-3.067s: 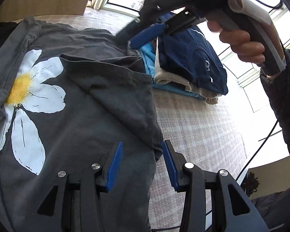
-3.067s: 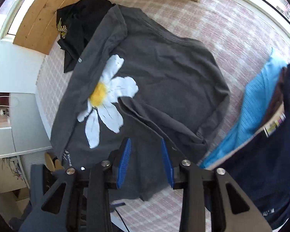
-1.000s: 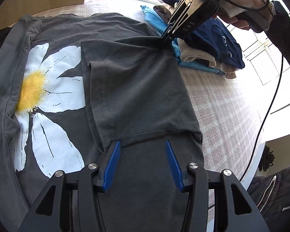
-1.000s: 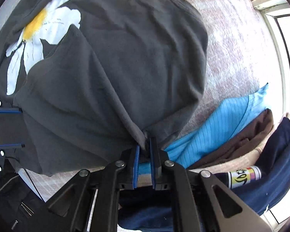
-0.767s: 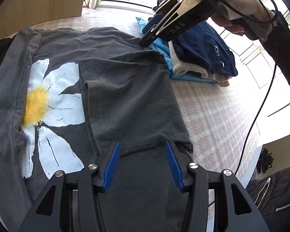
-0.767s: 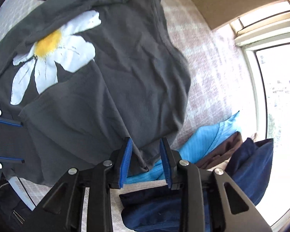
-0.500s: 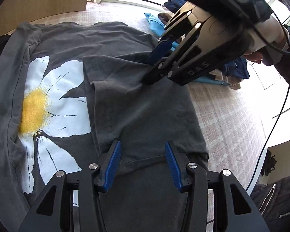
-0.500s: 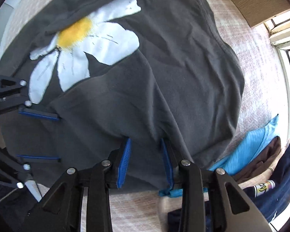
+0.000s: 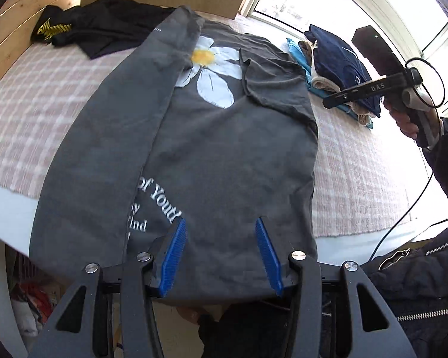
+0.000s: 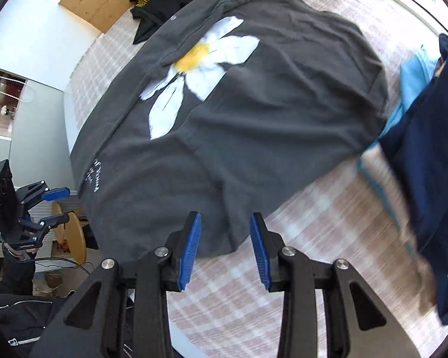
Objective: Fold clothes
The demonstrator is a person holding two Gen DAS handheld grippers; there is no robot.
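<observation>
The grey T-shirt [image 9: 224,149] with a daisy print [image 9: 212,71] is spread on the checked surface [image 9: 358,173], one sleeve folded in over the body, hem hanging past the near edge. The left gripper [image 9: 221,253] is held over the hem, jaws apart, nothing clamped. The right gripper [image 10: 224,244] is seen above the shirt's edge, jaws parted and empty (no cloth between the pads). A stack of folded clothes [image 9: 337,71] is seen just beside the shirt; a black garment [image 9: 104,26] is lying at the far corner.
</observation>
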